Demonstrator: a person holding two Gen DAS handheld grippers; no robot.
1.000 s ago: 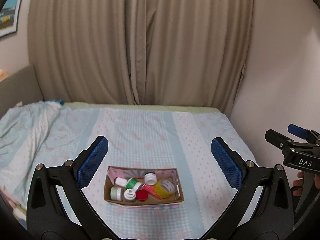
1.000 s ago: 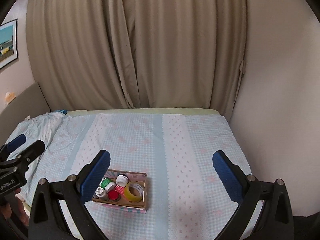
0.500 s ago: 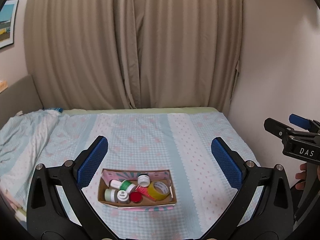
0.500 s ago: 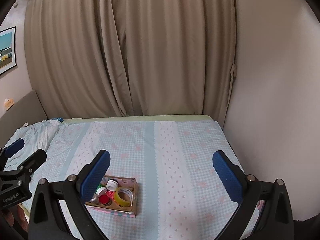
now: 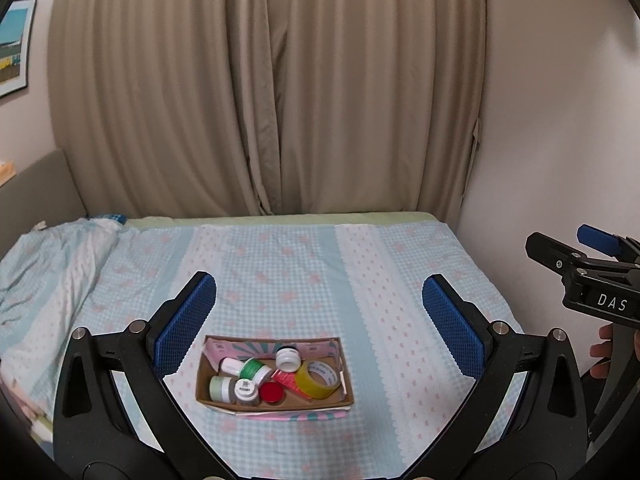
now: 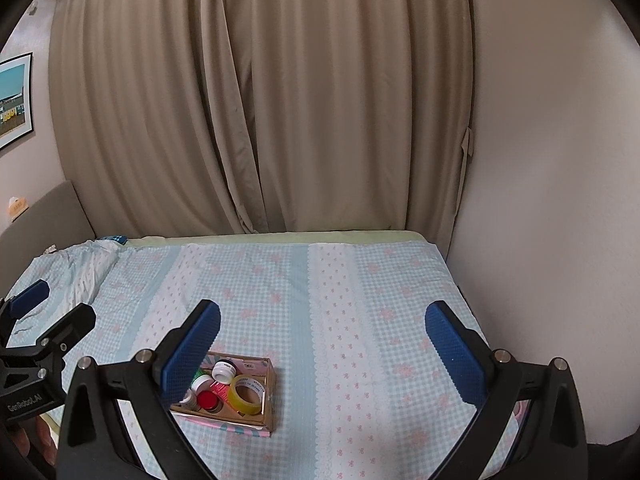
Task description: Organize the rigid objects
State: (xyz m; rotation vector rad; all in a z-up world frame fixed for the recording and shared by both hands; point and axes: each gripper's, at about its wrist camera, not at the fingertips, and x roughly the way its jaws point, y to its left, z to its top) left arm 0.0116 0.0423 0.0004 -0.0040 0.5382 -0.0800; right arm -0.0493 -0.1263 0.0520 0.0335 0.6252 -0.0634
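An open cardboard box [image 5: 343, 368] sits on the bed near its front edge; it also shows in the right wrist view [image 6: 270, 376]. It holds a yellow tape roll [image 5: 318, 378], a red cap [image 5: 271, 392], a green-labelled jar [image 5: 254, 369] and several small white jars. My left gripper [image 5: 319, 328] is open and empty, held above and behind the box. My right gripper [image 6: 322, 350] is open and empty, to the right of the box.
The bed [image 5: 304, 264] has a blue checked sheet. A rumpled quilt [image 5: 52, 264] lies at the left. Beige curtains [image 5: 272, 92] hang behind. A wall [image 5: 560, 140] runs along the right side. A headboard [image 6: 44, 216] stands at the far left.
Both grippers have drawn back and tilted up, so the box sits lower and smaller in both views. Both stay open and empty.
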